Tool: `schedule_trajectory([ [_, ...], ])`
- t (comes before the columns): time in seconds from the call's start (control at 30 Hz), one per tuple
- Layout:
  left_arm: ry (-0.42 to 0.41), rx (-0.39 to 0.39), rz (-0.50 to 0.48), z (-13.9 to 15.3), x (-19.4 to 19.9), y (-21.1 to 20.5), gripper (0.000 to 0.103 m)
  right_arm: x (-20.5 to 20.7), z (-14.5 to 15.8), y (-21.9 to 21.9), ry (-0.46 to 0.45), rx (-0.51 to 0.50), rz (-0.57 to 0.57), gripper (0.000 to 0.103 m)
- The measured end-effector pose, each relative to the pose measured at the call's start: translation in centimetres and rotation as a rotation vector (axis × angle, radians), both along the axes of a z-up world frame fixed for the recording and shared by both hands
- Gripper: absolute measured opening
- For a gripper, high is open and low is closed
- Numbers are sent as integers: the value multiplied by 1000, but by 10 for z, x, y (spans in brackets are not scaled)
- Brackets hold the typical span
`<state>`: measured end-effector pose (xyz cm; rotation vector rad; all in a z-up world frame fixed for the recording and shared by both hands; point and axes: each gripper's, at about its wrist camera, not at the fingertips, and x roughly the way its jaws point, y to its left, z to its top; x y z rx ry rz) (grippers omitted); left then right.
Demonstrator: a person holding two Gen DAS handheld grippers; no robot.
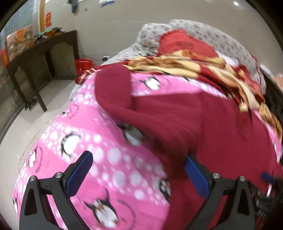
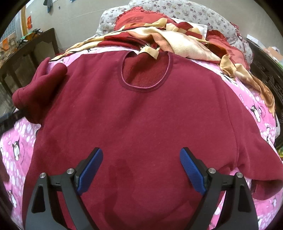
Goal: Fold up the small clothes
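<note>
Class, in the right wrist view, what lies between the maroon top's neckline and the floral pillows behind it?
A crumpled red-and-cream blanket lies between the neckline and the floral pillows; right wrist view.

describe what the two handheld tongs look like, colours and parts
Both match. The left tongs and right tongs each have two matte black angular arms with triangular cut-outs and round silver pivot bolts. Each arm ends in a flat finger faced with a ribbed blue pad. No cables, markings, hands or sleeves are visible.

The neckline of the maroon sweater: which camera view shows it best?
The right wrist view: the neckline of the maroon sweater sits whole and sharp near the top. The left wrist view is blurred and shows only a sleeve and body, no neckline.
</note>
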<state>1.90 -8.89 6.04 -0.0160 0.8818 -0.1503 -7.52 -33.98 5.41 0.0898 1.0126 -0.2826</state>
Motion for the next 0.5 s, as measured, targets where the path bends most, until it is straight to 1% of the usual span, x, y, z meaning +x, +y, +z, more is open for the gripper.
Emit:
schedule_trajectory([
  [0.13, 23, -60, 60, 1, 40, 27, 102, -3, 4, 0, -4, 10, 4, 101],
  [0.23, 62, -69, 52, -1, 62, 35, 102, -7, 8, 0, -16, 7, 5, 101],
  [0.3, 64, -84, 17, 1, 64, 35, 102, -8, 8, -1, -15, 10, 4, 101],
  [0.37, 53, -88, -26, 5, 57, 35, 102, -9, 7, -3, -8, 16, 4, 101],
  [0.5, 49, -74, -43, 8, 41, 48, 102, -11, 3, -6, -1, 32, -4, 101],
])
